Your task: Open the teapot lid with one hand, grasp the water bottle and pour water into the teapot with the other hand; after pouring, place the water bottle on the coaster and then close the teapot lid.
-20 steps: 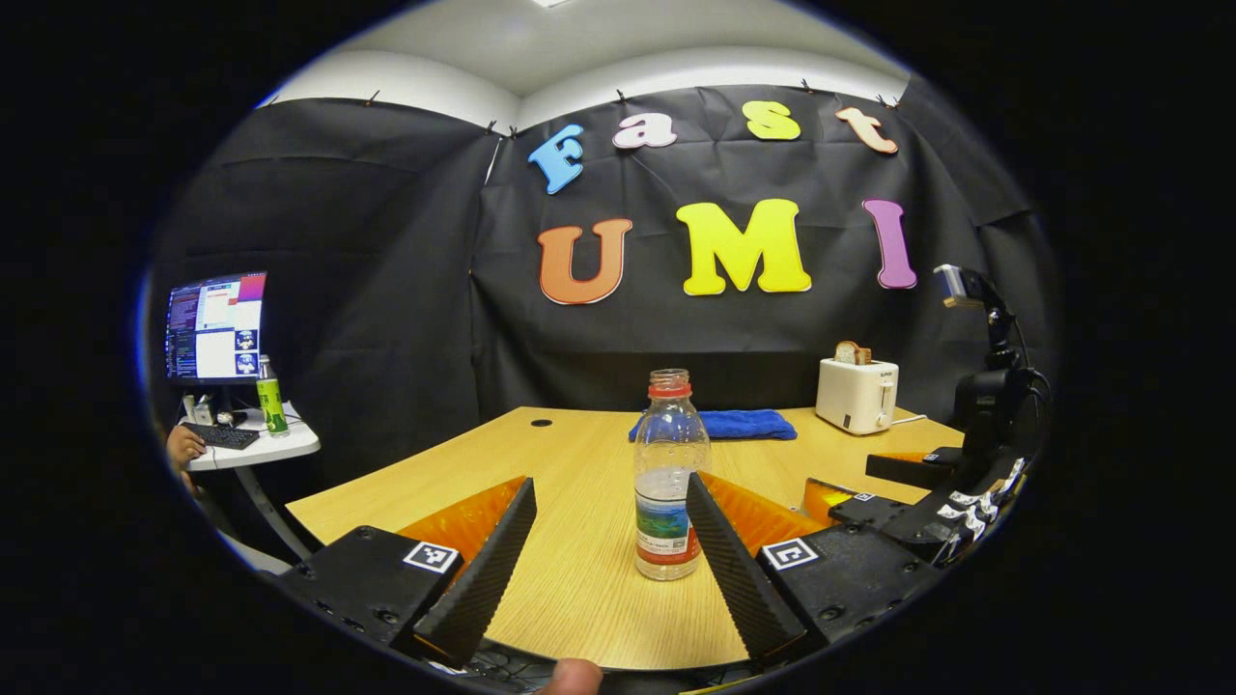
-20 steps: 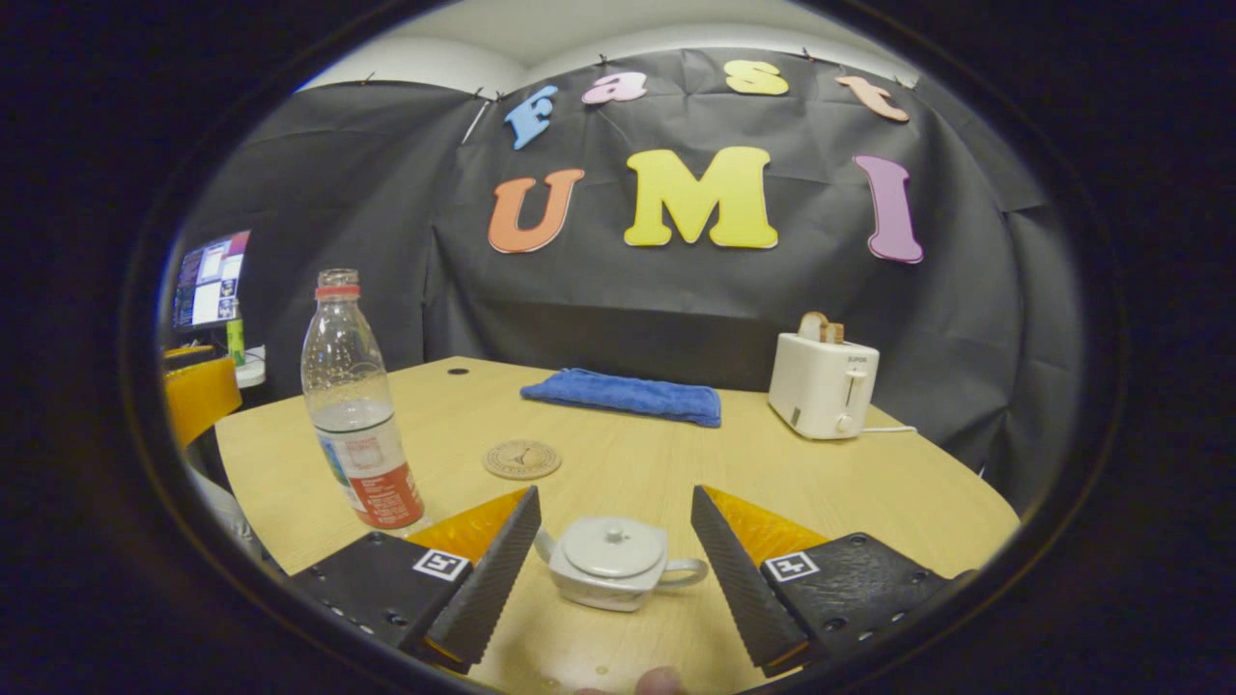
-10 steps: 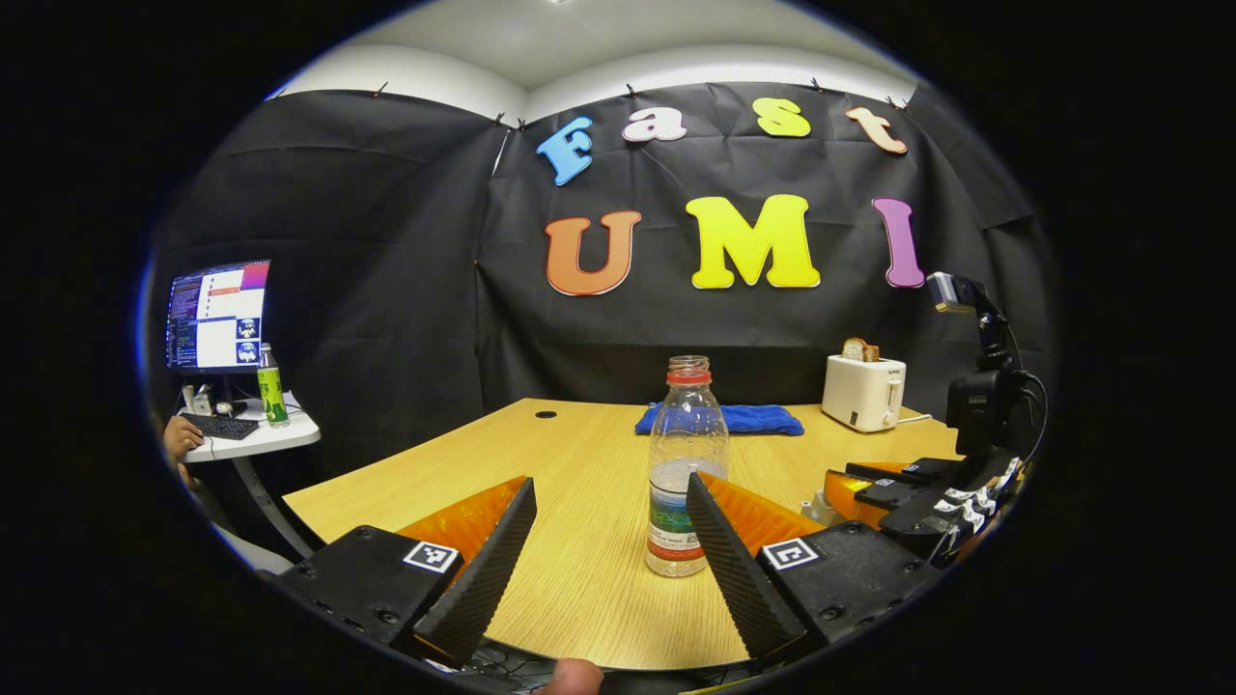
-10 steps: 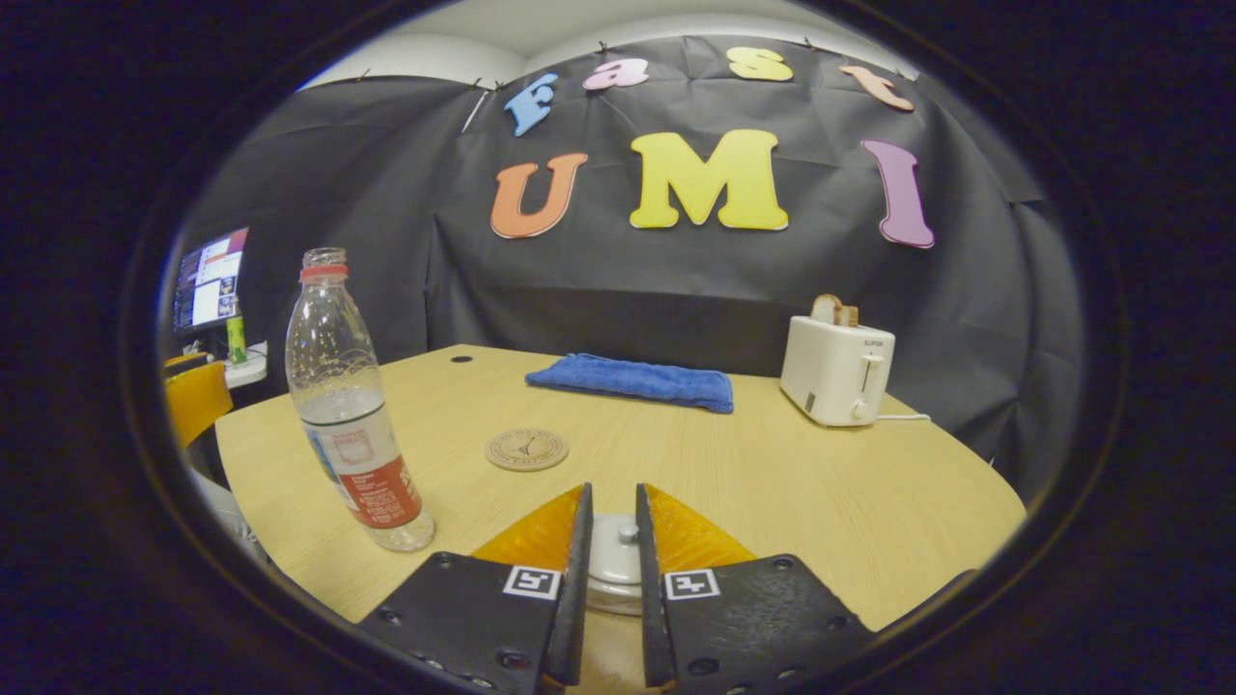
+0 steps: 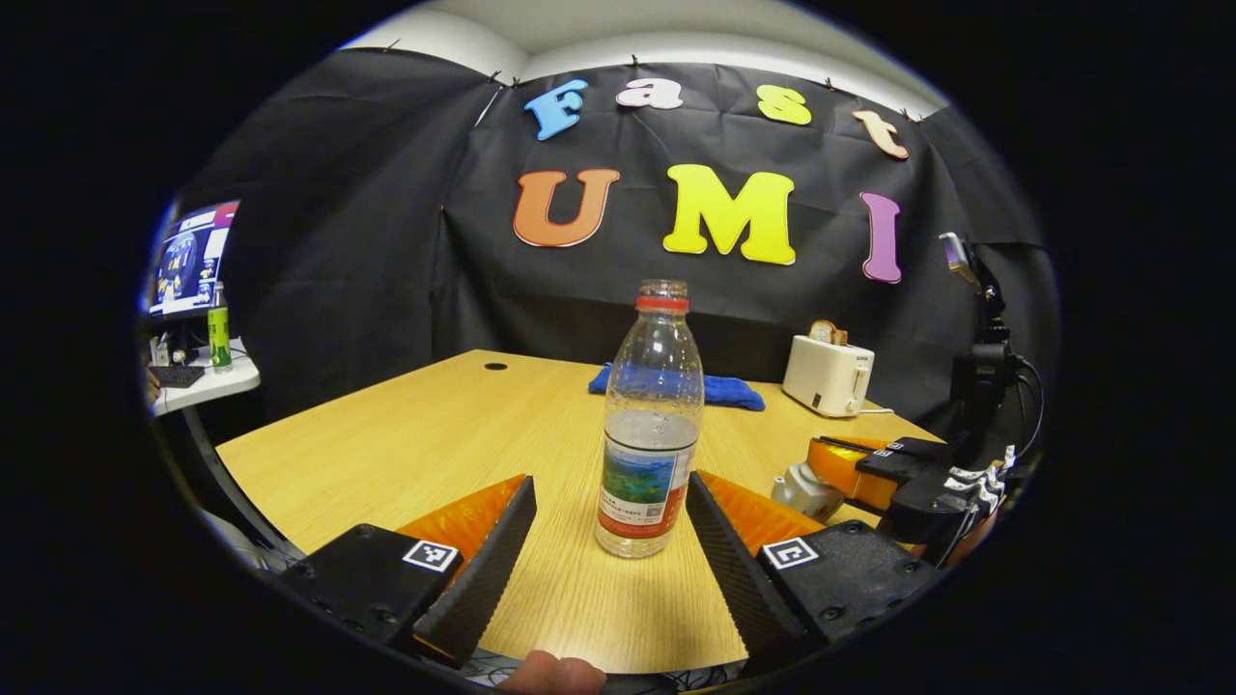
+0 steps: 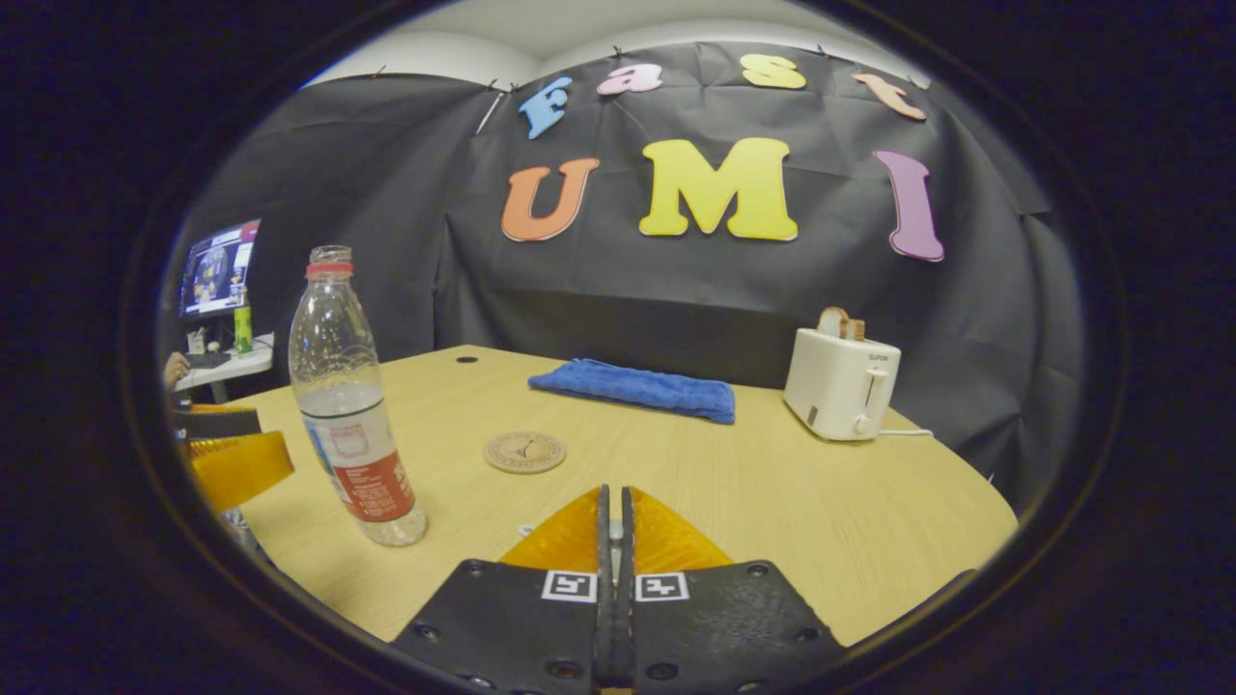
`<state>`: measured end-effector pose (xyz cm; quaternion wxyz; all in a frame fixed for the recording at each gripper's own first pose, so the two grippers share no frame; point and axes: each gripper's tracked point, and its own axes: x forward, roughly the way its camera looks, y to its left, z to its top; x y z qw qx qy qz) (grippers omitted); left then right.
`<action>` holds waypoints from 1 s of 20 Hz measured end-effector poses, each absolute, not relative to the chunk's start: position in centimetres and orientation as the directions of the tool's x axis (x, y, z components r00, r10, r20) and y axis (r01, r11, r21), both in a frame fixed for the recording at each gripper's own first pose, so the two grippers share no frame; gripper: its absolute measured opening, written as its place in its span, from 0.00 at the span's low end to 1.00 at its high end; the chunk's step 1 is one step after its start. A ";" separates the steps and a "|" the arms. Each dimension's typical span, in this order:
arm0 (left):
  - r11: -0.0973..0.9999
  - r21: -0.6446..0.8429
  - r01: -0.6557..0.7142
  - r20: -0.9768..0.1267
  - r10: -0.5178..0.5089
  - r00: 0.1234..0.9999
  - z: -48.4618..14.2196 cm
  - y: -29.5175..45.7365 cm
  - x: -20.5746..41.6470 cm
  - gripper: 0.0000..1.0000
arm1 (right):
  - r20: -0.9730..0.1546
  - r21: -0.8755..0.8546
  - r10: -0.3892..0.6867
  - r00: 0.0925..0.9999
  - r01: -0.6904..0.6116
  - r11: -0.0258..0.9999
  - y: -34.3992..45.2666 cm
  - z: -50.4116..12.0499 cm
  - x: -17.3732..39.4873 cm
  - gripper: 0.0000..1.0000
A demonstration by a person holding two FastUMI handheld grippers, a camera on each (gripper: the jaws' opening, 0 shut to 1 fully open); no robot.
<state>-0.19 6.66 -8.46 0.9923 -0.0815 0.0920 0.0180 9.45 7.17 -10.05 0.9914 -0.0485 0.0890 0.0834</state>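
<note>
**Lid pinched, bottle bracketed**

Over the last second the right gripper [image 6: 614,541] has been closed from a wide spread down to a narrow slit; a small pale knob is glimpsed between its fingers, so it is judged to be clenched on the lid of the small white ceramic teapot [image 5: 801,488], though the lid itself is hidden beneath the fingers. Whether the lid has been raised off the pot cannot be told. In the same interval the left gripper [image 5: 610,550] has been brought closer to the clear plastic water bottle with a red neck ring and a coloured label [image 5: 650,430], which is now framed between its spread, unclenched fingers, neither touching it.

The lid step is therefore judged to be in hand, with the bottle grasp next.

The bottle is stood upright near the front edge of the round light-wood table [image 6: 772,502], long axis vertical, mouth upward and uncapped, about half full. The teapot is set just beside it toward the table's right front edge. The round tan coaster [image 6: 524,452] is lain flat further in, toward the table's middle.
</note>
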 end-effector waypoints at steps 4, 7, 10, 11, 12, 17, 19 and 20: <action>0.988 -0.150 -0.031 -0.205 -0.001 0.979 -9.6 6.0 0.6 0.98 | -0.143 -0.082 0.166 0.976 -0.179 0.981 6.9 -8.0 9.3 0.00; 0.987 -0.160 -0.003 -0.213 -0.032 0.977 -10.0 5.4 1.6 0.99 | -0.120 -0.100 0.153 0.981 -0.166 0.981 6.0 -6.7 8.7 0.00; 0.985 -0.170 0.009 -0.226 -0.048 0.973 -10.6 4.8 2.4 0.99 | -0.105 -0.125 0.147 0.984 -0.159 0.979 5.1 -6.3 7.3 0.00; 0.985 -0.172 0.010 -0.228 -0.050 0.972 -10.6 4.8 2.7 0.99 | -0.104 -0.132 0.147 0.984 -0.160 0.978 4.9 -6.2 6.8 0.00; 0.985 -0.173 0.007 -0.226 -0.047 0.973 -10.7 4.9 3.0 0.99 | -0.105 -0.139 0.148 0.983 -0.162 0.977 4.7 -6.3 6.3 0.00; 0.986 -0.165 0.023 -0.228 -0.061 0.972 -10.8 4.6 4.5 0.99 | -0.102 -0.138 0.140 0.985 -0.154 0.978 3.3 -5.6 5.2 0.00; 0.989 -0.147 0.023 -0.223 -0.056 0.973 -10.6 4.7 4.7 0.95 | -0.103 -0.137 0.139 0.985 -0.153 0.979 3.0 -5.6 5.2 0.00; 0.990 -0.137 0.024 -0.218 -0.054 0.974 -10.4 4.7 4.6 0.90 | -0.104 -0.136 0.138 0.985 -0.152 0.979 2.8 -5.6 5.0 0.00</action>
